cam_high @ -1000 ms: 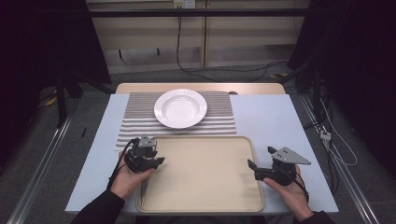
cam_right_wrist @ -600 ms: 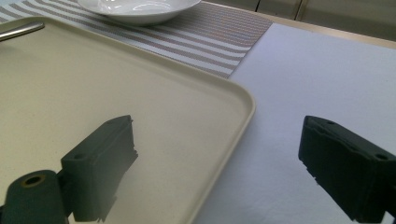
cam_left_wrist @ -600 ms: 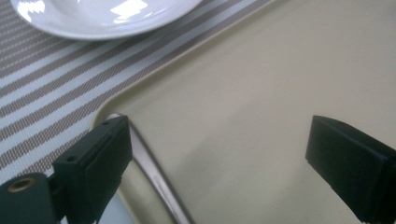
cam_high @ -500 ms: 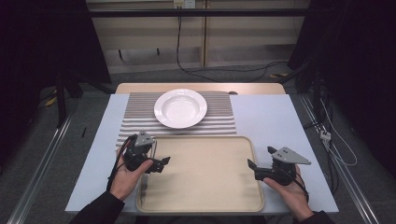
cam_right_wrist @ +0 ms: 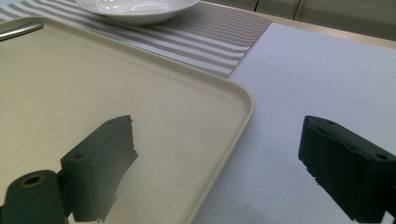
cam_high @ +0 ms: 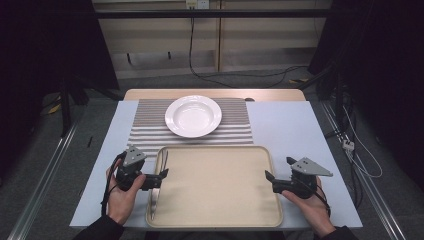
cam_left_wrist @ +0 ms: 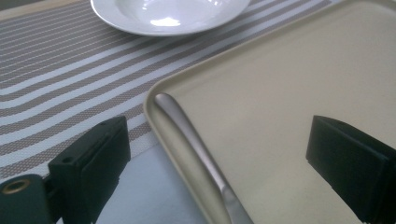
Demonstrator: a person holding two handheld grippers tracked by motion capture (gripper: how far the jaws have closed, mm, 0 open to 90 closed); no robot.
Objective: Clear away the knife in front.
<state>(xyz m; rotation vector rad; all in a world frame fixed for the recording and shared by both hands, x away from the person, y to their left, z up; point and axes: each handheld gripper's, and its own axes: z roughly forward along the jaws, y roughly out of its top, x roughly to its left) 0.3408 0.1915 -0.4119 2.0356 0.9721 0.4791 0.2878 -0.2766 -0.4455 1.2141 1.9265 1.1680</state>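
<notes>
A silver knife (cam_high: 154, 202) (cam_left_wrist: 187, 130) lies flat along the left inner edge of the beige tray (cam_high: 215, 148). Its handle end (cam_right_wrist: 21, 30) points toward the plate. My left gripper (cam_high: 161, 178) (cam_left_wrist: 219, 158) hovers over that tray edge. Its jaws have just been opening and now stand wide apart, one over the table and one over the tray. The knife lies below and between them, and neither pad touches it. My right gripper (cam_high: 278, 169) (cam_right_wrist: 219, 158) is open and holds nothing. It straddles the tray's right rim (cam_right_wrist: 243, 121).
A white deep plate (cam_high: 193, 116) sits on a striped placemat (cam_high: 150, 130) behind the tray. The table has a pale blue cover (cam_high: 290, 130). Cables run over the floor at the right.
The left gripper's jaws have spread wide and the hand has drawn back a little toward the left. The knife now lies free on the tray. The right hand has kept still.
</notes>
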